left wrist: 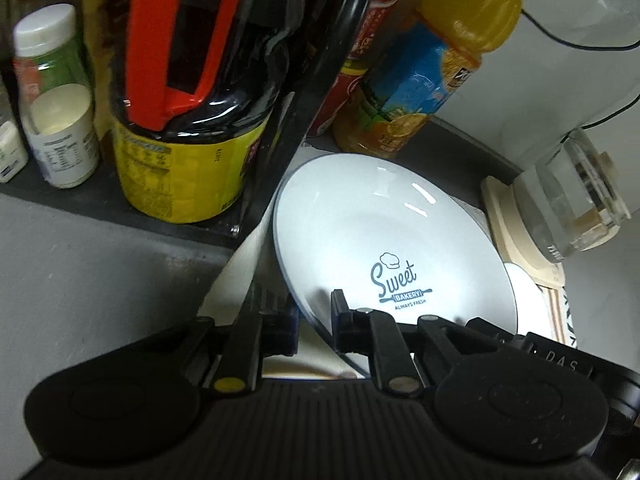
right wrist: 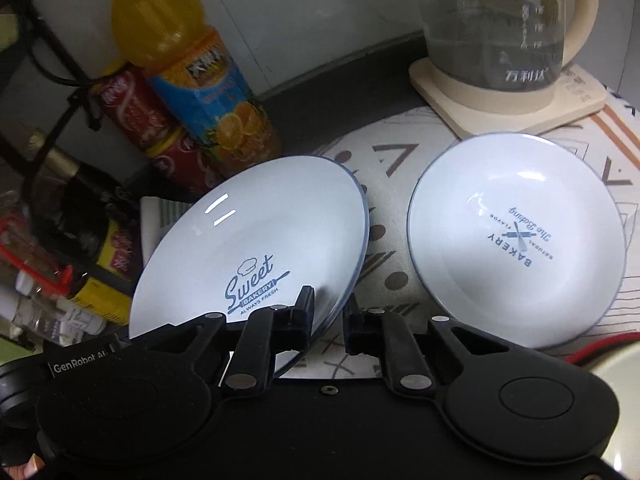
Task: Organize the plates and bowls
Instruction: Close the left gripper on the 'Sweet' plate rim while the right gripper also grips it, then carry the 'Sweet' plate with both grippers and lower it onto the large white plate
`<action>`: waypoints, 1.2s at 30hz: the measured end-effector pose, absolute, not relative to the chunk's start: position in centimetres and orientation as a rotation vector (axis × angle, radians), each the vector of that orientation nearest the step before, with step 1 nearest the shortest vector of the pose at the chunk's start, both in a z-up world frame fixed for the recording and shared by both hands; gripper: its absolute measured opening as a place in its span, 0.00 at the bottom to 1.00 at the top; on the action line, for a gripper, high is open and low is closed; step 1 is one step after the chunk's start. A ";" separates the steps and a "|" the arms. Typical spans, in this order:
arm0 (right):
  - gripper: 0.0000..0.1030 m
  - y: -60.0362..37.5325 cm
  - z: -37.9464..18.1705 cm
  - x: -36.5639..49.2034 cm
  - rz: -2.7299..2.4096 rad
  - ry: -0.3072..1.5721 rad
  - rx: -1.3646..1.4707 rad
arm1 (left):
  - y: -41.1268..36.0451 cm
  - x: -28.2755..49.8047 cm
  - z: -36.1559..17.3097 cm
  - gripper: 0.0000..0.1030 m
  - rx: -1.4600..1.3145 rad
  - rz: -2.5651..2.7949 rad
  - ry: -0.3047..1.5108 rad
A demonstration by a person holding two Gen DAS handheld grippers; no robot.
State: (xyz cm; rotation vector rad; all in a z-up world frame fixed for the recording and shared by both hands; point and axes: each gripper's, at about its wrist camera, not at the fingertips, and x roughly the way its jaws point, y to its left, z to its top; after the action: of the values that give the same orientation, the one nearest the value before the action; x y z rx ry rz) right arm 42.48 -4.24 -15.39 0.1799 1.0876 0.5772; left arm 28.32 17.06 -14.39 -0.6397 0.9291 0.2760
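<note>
The left gripper (left wrist: 315, 320) holds the "Sweet Bakery" plate (left wrist: 384, 232) by its near rim, one finger above and one below; the plate is lifted and tilted. In the right wrist view the same plate (right wrist: 256, 240) lies to the left of the right gripper (right wrist: 329, 318), whose jaws stand a little apart with nothing between them, just beside the plate's edge. The second plate (right wrist: 516, 240) rests flat on the patterned mat (right wrist: 392, 152) on the table, ahead and to the right, so it seems the likely place to stack the held plate.
</note>
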 end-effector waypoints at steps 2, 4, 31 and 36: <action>0.14 -4.7 -14.8 41.7 0.586 1.065 0.172 | 16.5 27.7 -13.9 0.13 -0.640 0.281 0.920; 0.14 -5.2 -14.2 41.1 0.592 1.051 0.174 | 16.2 26.9 -13.4 0.13 -0.642 0.281 0.912; 0.15 -9.4 -13.0 30.9 0.796 1.028 0.070 | 12.6 13.7 -12.1 0.14 -0.666 0.363 0.895; 0.15 -10.0 -13.5 29.8 0.800 1.044 0.034 | 12.0 12.3 -13.3 0.14 -0.690 0.369 0.920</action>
State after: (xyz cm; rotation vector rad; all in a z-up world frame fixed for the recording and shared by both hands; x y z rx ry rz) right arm 29.78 -10.03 -13.48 0.0339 1.0436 0.8002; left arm 12.26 12.01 -13.29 -0.6896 0.9199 0.3687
